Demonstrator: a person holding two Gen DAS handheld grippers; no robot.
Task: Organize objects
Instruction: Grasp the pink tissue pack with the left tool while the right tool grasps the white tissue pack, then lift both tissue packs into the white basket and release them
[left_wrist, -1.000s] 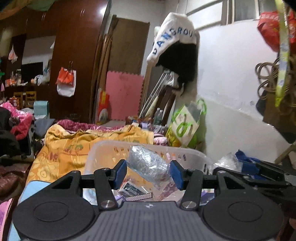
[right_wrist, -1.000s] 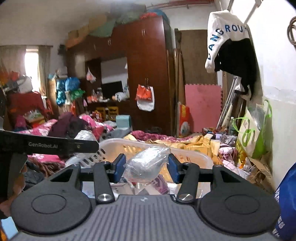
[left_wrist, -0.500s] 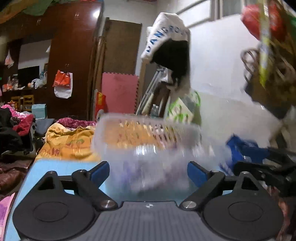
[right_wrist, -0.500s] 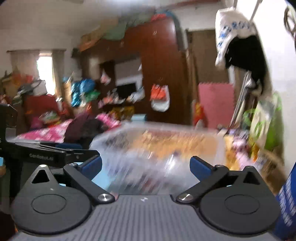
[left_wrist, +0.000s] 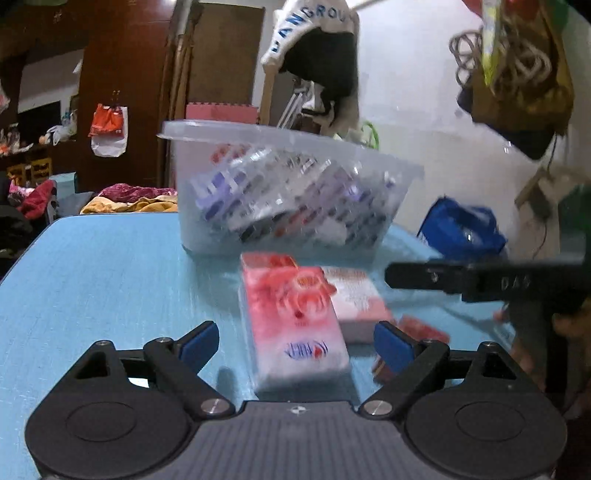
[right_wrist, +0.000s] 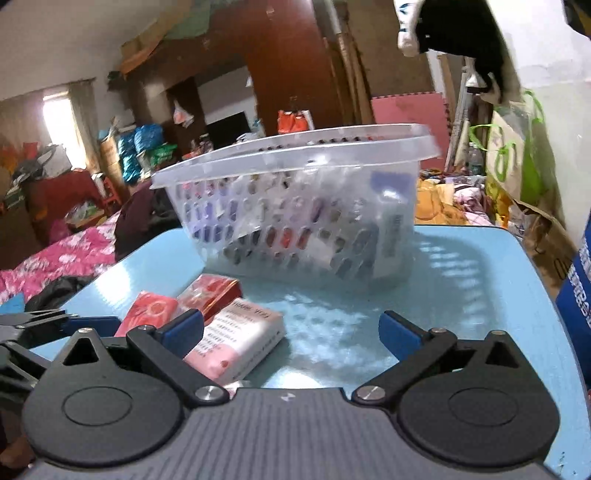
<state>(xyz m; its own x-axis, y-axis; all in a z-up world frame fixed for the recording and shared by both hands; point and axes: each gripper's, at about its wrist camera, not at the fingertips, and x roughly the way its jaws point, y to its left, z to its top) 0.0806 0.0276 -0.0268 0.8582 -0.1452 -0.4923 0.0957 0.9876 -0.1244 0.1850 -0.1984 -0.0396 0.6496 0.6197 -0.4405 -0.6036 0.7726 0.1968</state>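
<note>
Left gripper (left_wrist: 295, 341) spread wide and empty over the pink tissue pack (left_wrist: 295, 325); right gripper (right_wrist: 291, 330) likewise wide, nothing held

The pack should be straddled squarely before closing; the clear basket (left_wrist: 288, 192) is seen at twelve o'clock on the blue table (left_wrist: 92, 280), boxes (right_wrist: 236, 339) crowd nine o'clock, open room is left at three

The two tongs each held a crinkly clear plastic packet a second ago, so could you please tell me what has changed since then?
Both let go: the left tongs and right tongs now stand open and empty, lowered from above the clear perforated plastic basket to the pink and red boxes on the light blue table. The packets are no longer between the pads. The basket stayed put.
</note>
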